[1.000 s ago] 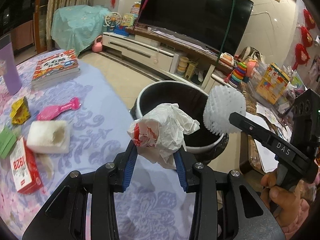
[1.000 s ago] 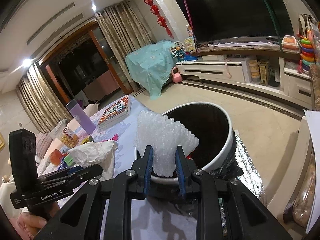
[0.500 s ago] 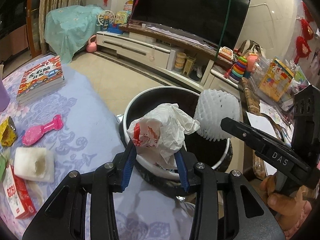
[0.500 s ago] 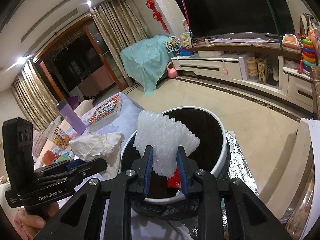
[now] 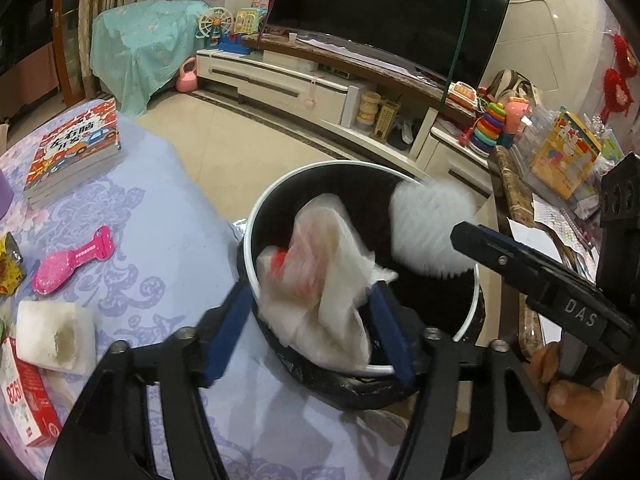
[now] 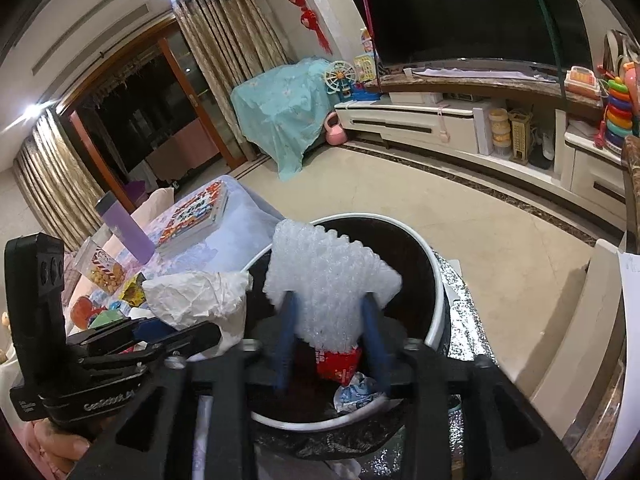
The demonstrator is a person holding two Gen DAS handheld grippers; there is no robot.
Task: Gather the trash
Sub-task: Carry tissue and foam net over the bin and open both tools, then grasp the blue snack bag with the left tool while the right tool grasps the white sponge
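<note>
A black-lined trash bin with a white rim (image 5: 256, 220) stands just past the table's edge. My left gripper (image 5: 312, 324) hangs over its near rim with its jaws opening. A crumpled white wrapper with red print (image 5: 320, 280) is blurred between the spread blue pads, which no longer press it. My right gripper (image 6: 330, 334) is over the bin (image 6: 436, 280) too, its jaws also opening. The white foam net (image 6: 328, 276) sits loose between its pads. The left wrist view shows the net (image 5: 432, 232) at the right gripper's tip (image 5: 464, 236). Red and blue scraps lie inside the bin.
On the lavender tablecloth (image 5: 168, 216) lie a stack of books (image 5: 76, 152), a pink toy (image 5: 72, 264), a white foam block (image 5: 52, 332), a red box (image 5: 28, 400) and a yellow wrapper (image 5: 8, 272). A purple bottle (image 6: 124, 228) stands further back. A side table (image 5: 516, 200) flanks the bin.
Both grippers moved forward over the bin. Their jaws have spread apart, releasing the wrapper and the foam net, which are slipping down toward the bin.
</note>
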